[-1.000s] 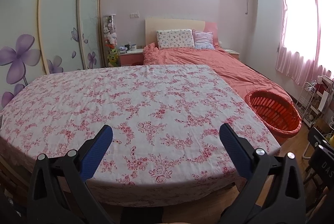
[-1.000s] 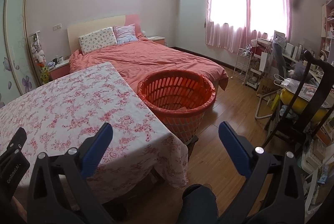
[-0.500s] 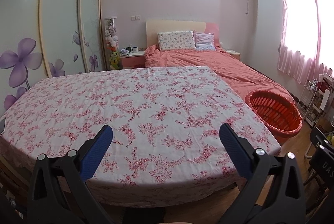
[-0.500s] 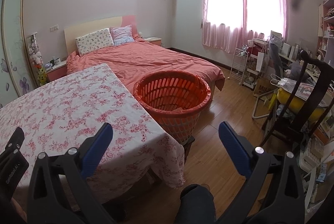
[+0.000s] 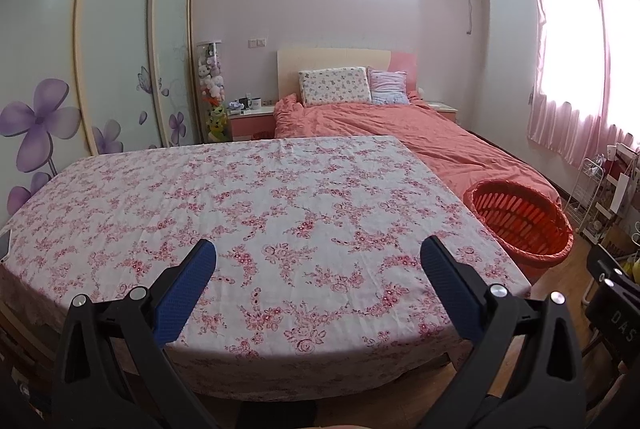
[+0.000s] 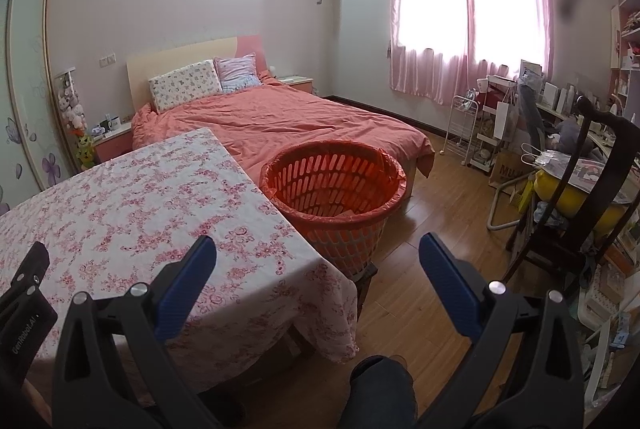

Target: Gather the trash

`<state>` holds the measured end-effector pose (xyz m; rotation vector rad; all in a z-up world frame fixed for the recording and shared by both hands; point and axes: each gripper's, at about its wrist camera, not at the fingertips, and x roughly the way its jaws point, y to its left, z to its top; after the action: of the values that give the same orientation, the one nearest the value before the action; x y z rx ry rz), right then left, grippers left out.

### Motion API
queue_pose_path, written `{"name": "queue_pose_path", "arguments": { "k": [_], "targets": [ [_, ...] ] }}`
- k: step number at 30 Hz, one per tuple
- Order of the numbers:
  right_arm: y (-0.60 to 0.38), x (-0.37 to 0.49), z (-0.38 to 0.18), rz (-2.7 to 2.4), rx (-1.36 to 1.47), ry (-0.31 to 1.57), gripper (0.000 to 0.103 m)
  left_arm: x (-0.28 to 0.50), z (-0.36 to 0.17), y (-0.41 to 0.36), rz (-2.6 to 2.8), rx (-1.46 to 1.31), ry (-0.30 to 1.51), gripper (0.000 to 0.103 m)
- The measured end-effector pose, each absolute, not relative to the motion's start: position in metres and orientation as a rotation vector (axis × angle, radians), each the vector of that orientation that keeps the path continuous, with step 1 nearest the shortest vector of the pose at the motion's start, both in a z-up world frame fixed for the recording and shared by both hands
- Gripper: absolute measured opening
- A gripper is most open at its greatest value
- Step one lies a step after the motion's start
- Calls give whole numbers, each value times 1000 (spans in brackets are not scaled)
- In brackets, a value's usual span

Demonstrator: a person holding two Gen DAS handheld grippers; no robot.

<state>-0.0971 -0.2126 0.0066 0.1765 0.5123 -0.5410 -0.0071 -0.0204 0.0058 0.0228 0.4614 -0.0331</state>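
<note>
Desk (image 5: 280, 213) at frame centre-left; basket (image 6: 334, 185) on the floor just beside its right edge; bed (image 6: 288, 117) behind both; chair (image 6: 576, 197) at far right.

The tablecloth (image 5: 248, 213) is white with a pink-red flower print, edge to edge. Off its right edge the basket (image 6: 334, 197) is orange-red, with an orange-red liner. The bedspread (image 6: 288, 121) is salmon; one pillow (image 6: 185, 85) is white with small motifs. The curtains (image 6: 460, 29) are pink. The wardrobe doors (image 5: 100, 69) are pale green with purple flowers. Gripper pads (image 5: 186, 285) are blue on black.
</note>
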Motion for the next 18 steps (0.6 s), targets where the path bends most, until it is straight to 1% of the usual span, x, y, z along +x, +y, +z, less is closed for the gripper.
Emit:
{"name": "queue_pose_path", "arguments": {
  "k": [18],
  "targets": [
    [-214,-98,6,-543,178,514,99,-8,3,-27,-62,29,477,101]
  ]
}}
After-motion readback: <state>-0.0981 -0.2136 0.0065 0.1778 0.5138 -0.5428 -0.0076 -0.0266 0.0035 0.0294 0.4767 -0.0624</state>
